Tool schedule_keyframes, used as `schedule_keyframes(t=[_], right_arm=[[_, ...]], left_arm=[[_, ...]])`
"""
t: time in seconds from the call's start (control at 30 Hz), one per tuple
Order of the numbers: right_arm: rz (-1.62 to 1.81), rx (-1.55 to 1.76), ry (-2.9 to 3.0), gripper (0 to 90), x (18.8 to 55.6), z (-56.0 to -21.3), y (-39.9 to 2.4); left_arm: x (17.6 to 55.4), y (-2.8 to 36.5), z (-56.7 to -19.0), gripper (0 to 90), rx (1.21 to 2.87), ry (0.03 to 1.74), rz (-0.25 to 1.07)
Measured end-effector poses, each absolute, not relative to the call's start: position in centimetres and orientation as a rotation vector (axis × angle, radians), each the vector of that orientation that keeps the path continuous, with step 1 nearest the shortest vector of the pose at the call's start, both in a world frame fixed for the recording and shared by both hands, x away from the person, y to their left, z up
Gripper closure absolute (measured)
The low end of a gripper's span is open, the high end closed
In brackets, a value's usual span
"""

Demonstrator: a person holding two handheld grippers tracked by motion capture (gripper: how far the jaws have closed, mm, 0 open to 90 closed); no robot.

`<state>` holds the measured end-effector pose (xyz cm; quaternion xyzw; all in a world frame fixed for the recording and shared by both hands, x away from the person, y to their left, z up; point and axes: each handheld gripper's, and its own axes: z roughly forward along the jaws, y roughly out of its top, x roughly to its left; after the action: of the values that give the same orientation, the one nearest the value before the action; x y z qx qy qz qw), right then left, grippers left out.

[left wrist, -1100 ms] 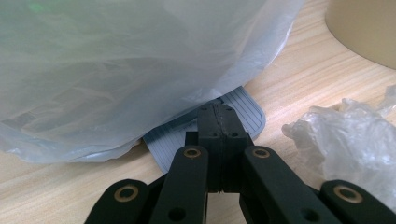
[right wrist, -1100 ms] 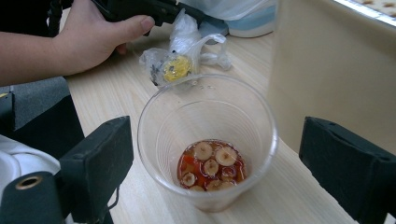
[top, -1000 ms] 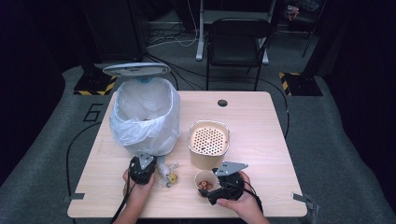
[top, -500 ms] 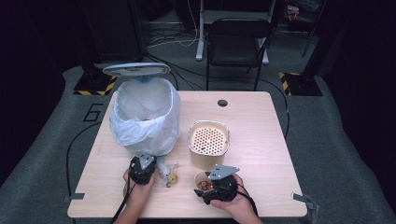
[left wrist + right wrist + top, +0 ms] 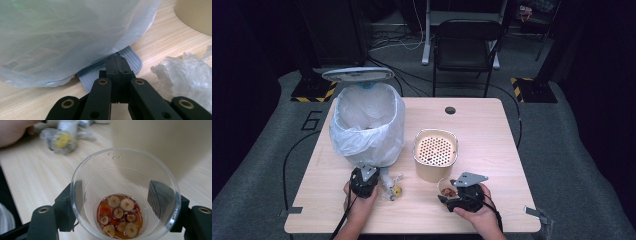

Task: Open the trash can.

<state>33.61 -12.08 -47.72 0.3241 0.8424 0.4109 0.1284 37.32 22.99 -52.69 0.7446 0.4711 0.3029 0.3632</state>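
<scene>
On the bench [image 5: 492, 125], the left hand-held gripper [image 5: 363, 176] sits at about 7 o'clock, its jaws pressed together with nothing between them; in the left gripper view the tips rest on the ribbed grey pedal [image 5: 130, 58] that sticks out from under the bin. Most of that pedal is covered by the sagging plastic liner [image 5: 65, 37], so how far it reaches back cannot be told. The bin [image 5: 367, 125] itself stands at about 10 o'clock, lid [image 5: 357, 74] raised; what lies inside is too dim to make out.

Just beside the left hand-held gripper, toward 3 o'clock, lies a crumpled clear wrapper [image 5: 393, 185] with something yellow in it; it is blurred in the right gripper view and cut off at the edge in the left gripper view.

The right hand-held gripper [image 5: 451, 192] is at about 5 o'clock. Its jaws have just been closing, and the clear cup [image 5: 125, 195] stands between them, the pads at 9 and 3 o'clock against its wall, pinching it. The cup stands on the bench and holds a little reddish liquid with pale round slices [image 5: 120, 215]. From the high view the cup [image 5: 447, 188] is half hidden by the gripper's grey plate and the hand.

Touching or just behind the cup, at 12 o'clock from it, stands a beige pot with a perforated insert [image 5: 435, 152]; whether they touch cannot be told.
</scene>
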Motion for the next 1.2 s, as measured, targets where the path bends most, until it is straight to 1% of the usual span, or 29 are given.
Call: schedule_keyframes(t=[0.17, 0.43, 0.47, 0.53, 0.57, 0.63, 0.73, 0.8, 0.93, 1.13, 1.2], right_arm=[[1.170, 1.029, 2.374, 28.3, 34.6, -47.8, -14.5], [1.168, 1.125, 2.282, 28.1, 36.1, -48.2, -16.5], [1.178, 1.130, 2.275, 27.8, 36.2, -48.3, -16.6], [1.174, 1.118, 2.272, 25.9, 36.2, -48.3, -16.8], [1.169, 1.112, 2.275, 23.0, 36.2, -48.3, -16.7], [1.150, 1.128, 2.286, 13.2, 36.1, -48.5, -16.5], [1.119, 1.130, 2.299, 12.4, 36.0, -48.7, -16.4], [1.117, 1.147, 2.286, 9.9, 35.7, -48.5, -16.4], [1.135, 1.138, 2.242, 7.6, 35.1, -47.4, -16.9], [1.173, 1.137, 2.180, 8.4, 34.2, -44.8, -17.3], [1.183, 1.123, 2.174, 12.8, 33.9, -44.0, -17.1]], left_arm=[[37.3, 23.0, -52.7, 90.0, 1.912, 1.213, 0.787], [37.3, 22.9, -52.7, 90.0, 1.911, 1.214, 0.784], [37.3, 23.0, -52.6, 90.0, 1.933, 1.210, 0.777], [37.3, 23.0, -52.6, 90.0, 1.932, 1.209, 0.785], [37.3, 23.0, -52.6, 90.0, 1.933, 1.209, 0.786], [37.3, 23.0, -52.7, 90.0, 1.924, 1.212, 0.786], [37.3, 22.9, -52.7, 90.0, 1.913, 1.211, 0.793], [37.3, 23.0, -52.7, 90.0, 1.918, 1.210, 0.789], [37.3, 23.0, -52.7, 90.0, 1.914, 1.214, 0.776], [37.3, 22.9, -52.7, 90.0, 1.915, 1.211, 0.794], [37.3, 22.9, -52.7, 90.0, 1.914, 1.211, 0.793]])
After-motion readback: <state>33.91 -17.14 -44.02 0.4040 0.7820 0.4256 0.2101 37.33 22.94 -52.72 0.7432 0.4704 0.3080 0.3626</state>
